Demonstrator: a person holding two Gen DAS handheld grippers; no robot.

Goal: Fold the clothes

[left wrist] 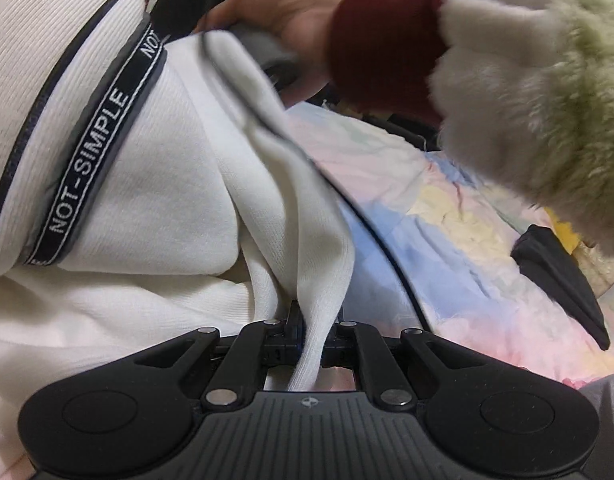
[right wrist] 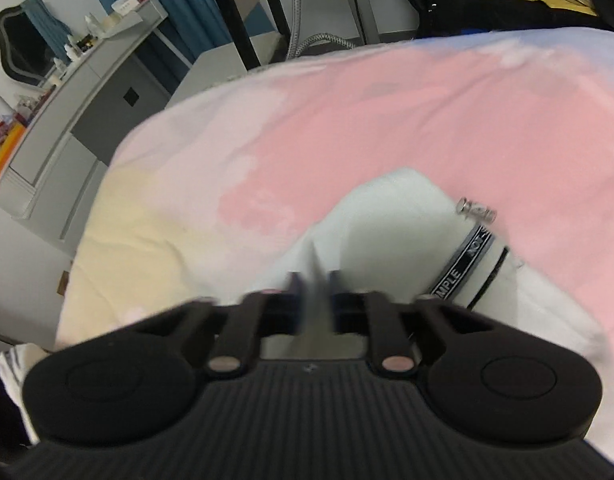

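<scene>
A white ribbed garment (left wrist: 155,184) with a dark "NOT-SIMPLE" band (left wrist: 91,176) fills the left of the left wrist view. My left gripper (left wrist: 315,322) is shut on a fold of its white cloth, which hangs down between the fingers. In the right wrist view the same white garment (right wrist: 391,216) lies on a pastel blanket (right wrist: 387,120), with its lettered band (right wrist: 465,258) and a metal cord end (right wrist: 477,210) to the right. My right gripper (right wrist: 315,280), blurred, is shut on a thin ridge of the white cloth.
A hand (left wrist: 283,16) with a dark red cuff (left wrist: 383,48) and a fuzzy cream sleeve (left wrist: 547,100) reaches across the top. A black item (left wrist: 559,280) lies on the blanket (left wrist: 447,220). A grey dresser (right wrist: 87,112) stands left; dark clothes (right wrist: 507,4) are piled behind.
</scene>
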